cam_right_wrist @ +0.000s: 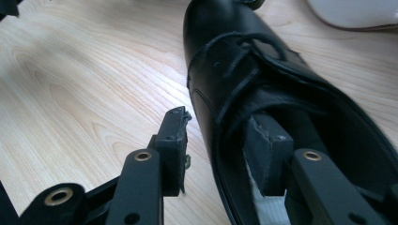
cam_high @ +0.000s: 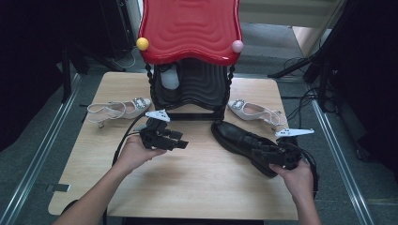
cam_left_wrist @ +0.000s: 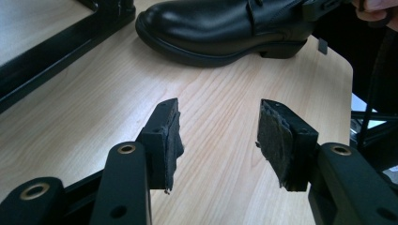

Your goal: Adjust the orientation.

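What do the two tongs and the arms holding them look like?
Both the left tongs and the right tongs are black, each with a grey three-cornered plate on top and a trailing black cable. Their jaw arms carry brass-ringed holes, and the pads are dark and frayed. The forearms are bare, with no sleeves.

We count 3 shoes on the table [cam_high: 187,187]: 1 black leather shoe [cam_high: 239,138] w/ laces, right of centre, plus 2 white heeled sandals, a left sandal [cam_high: 117,110] and a right sandal [cam_high: 253,111], approx. either side of the stand. 1 stand: red-topped rack [cam_high: 190,28] at the table's far edge. On its front corners, 2 balls: 1 yellow ball [cam_high: 142,43], 1 pink ball [cam_high: 237,46]. 2 handheld grippers: left gripper [cam_high: 180,143], right gripper [cam_high: 263,151]. 1 table.
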`<action>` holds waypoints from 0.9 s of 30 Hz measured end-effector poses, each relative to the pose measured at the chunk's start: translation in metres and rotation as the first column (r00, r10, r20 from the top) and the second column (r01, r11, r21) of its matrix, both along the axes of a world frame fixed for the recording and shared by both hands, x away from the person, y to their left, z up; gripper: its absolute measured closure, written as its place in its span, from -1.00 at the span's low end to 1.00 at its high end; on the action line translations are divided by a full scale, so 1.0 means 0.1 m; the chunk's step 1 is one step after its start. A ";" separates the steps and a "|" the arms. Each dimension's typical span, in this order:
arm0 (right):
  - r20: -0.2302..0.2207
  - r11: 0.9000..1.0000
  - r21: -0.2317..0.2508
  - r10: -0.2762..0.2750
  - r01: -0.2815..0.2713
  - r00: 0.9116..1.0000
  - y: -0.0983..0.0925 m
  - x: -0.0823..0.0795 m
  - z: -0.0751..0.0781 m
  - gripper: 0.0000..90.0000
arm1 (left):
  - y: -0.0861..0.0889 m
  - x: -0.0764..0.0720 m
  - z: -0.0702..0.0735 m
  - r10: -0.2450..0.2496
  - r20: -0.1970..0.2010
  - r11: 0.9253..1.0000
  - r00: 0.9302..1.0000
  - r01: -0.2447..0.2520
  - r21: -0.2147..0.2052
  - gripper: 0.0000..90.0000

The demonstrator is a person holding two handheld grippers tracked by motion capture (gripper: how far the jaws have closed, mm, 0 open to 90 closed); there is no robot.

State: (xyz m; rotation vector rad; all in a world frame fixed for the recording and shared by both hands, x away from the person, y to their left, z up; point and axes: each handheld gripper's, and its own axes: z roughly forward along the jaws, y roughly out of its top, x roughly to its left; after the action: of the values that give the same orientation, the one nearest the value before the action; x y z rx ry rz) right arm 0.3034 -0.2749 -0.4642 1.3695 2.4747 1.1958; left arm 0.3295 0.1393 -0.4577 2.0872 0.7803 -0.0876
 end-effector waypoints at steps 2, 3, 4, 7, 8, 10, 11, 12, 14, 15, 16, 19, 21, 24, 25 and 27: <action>-0.015 1.000 -0.030 -0.001 0.000 1.000 0.07 0.04 -0.03 0.36 | 0.02 -0.02 -0.01 0.005 0.000 1.000 1.000 -0.005 -0.004 0.10; -0.024 0.999 -0.047 0.002 -0.003 1.000 0.11 0.07 -0.04 0.37 | 0.04 -0.03 -0.02 0.006 -0.002 1.000 1.000 -0.006 0.001 0.10; -0.028 0.998 -0.069 -0.001 -0.001 1.000 0.15 0.09 -0.06 0.38 | 0.04 -0.03 -0.02 0.006 -0.002 1.000 1.000 -0.006 0.001 0.10; -0.046 0.995 -0.095 0.014 -0.019 0.999 0.24 0.16 -0.11 0.36 | 0.07 -0.05 -0.03 0.015 -0.007 1.000 1.000 -0.015 -0.002 0.10; -0.047 0.995 -0.102 0.019 -0.024 0.999 0.28 0.19 -0.13 0.35 | 0.07 -0.05 -0.03 0.023 -0.007 1.000 1.000 -0.023 -0.003 0.10; -0.051 0.990 -0.140 0.011 -0.018 0.999 0.33 0.21 -0.14 0.40 | 0.11 -0.08 -0.04 0.032 -0.011 0.999 0.999 -0.032 -0.003 0.09; -0.042 0.989 -0.150 0.008 -0.014 0.999 0.34 0.22 -0.14 0.42 | 0.13 -0.08 -0.05 0.035 -0.014 0.999 0.999 -0.035 -0.004 0.09; -0.042 0.989 -0.150 0.008 -0.014 0.999 0.34 0.22 -0.14 0.42 | 0.13 -0.08 -0.05 0.035 -0.014 0.999 0.999 -0.035 -0.004 0.08; -0.061 0.992 -0.123 0.009 -0.016 0.998 0.33 0.24 -0.13 0.57 | 0.15 -0.09 -0.06 0.043 -0.019 0.999 0.999 -0.044 -0.006 0.08; -0.087 0.997 -0.076 0.024 -0.030 0.996 0.30 0.26 -0.13 0.73 | 0.16 -0.09 -0.06 0.047 -0.021 0.999 0.999 -0.047 -0.007 0.07; -0.101 0.998 -0.058 0.025 -0.031 0.995 0.28 0.28 -0.13 0.76 | 0.17 -0.09 -0.06 0.050 -0.022 0.999 0.999 -0.050 -0.007 0.07; -0.138 0.999 -0.027 0.017 -0.020 0.990 0.28 0.30 -0.12 0.83 | 0.17 -0.10 -0.07 0.054 -0.011 0.999 0.998 -0.054 0.003 0.06; -0.143 1.000 -0.023 0.017 -0.021 0.989 0.28 0.29 -0.11 0.84 | 0.17 -0.10 -0.07 0.054 -0.014 0.999 0.998 -0.054 -0.002 0.06; -0.142 1.000 -0.013 0.026 -0.028 0.990 0.29 0.28 -0.07 0.84 | 0.15 -0.10 -0.07 0.056 -0.019 0.998 0.998 -0.056 -0.005 0.05; -0.138 0.999 -0.003 0.034 -0.035 0.990 0.30 0.27 -0.05 0.83 | 0.15 -0.10 -0.08 0.056 -0.018 0.998 0.998 -0.056 -0.004 0.03; -0.120 0.999 0.010 0.046 -0.045 0.992 0.34 0.24 0.01 0.83 | 0.14 -0.10 -0.08 0.054 -0.019 0.999 0.998 -0.054 -0.001 0.00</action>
State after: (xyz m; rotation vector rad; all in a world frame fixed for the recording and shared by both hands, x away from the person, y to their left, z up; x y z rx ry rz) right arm 0.3274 -0.2414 -0.4635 1.4349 2.5983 1.1651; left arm 0.3191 0.1532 -0.4661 2.0648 0.8474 -0.0789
